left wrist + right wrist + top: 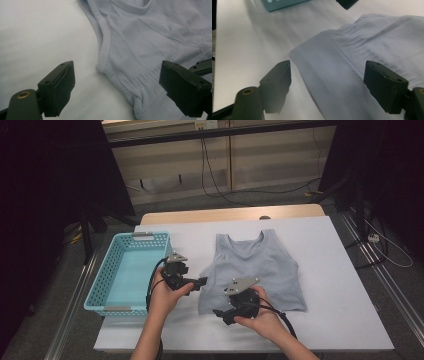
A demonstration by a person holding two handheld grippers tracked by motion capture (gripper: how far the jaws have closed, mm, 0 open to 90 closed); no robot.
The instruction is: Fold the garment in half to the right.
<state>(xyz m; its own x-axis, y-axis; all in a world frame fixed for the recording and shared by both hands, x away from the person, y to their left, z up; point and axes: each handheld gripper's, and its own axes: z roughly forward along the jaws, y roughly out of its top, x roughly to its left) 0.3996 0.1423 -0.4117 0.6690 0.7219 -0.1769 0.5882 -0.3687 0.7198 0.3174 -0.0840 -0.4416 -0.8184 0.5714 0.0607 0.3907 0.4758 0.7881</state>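
A light grey tank top (pixel 260 265) lies flat on the white table cover, neck toward the far edge. My left gripper (pixel 202 282) hovers at the shirt's left side, by the armhole. In the left gripper view its jaws stand open (pixel 117 87), with the armhole seam and side edge of the tank top (pixel 150 45) between them, untouched. My right gripper (pixel 220 315) sits at the shirt's near left corner. In the right gripper view it is open (pixel 327 85) over the hem corner of the tank top (pixel 367 50), pads clear of the cloth.
A turquoise plastic basket (pixel 100 285) stands at the table's left edge, just left of my left hand; its corner (pixel 282 5) shows in the right gripper view. The white cover (pixel 340 285) runs right of the shirt. Cables lie on the floor behind the table.
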